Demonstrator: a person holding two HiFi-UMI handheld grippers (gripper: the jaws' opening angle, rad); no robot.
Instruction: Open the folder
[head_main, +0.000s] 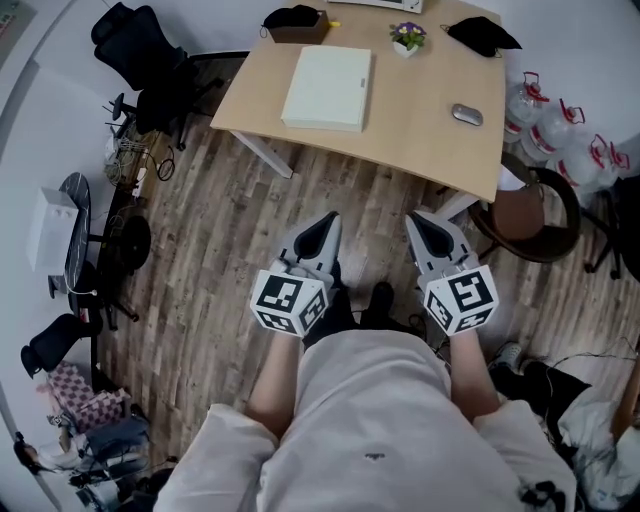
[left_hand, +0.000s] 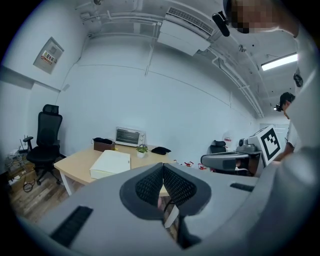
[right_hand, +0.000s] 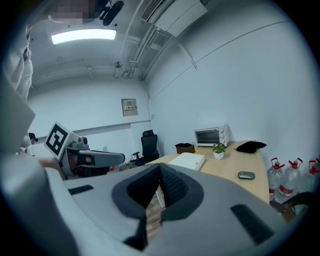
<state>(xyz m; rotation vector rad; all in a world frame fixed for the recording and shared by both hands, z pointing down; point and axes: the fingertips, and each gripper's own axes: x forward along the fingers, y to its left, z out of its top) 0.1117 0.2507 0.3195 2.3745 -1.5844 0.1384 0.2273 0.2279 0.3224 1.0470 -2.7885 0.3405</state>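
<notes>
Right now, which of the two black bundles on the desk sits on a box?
The left black bundle, atop the brown box; the right black bundle lies directly on the desk.

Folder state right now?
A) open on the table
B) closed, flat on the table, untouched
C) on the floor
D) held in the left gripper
B: the folder lies shut and flat on the table, while the left gripper and right gripper hang over the floor short of the table, jaws together and empty.
</notes>
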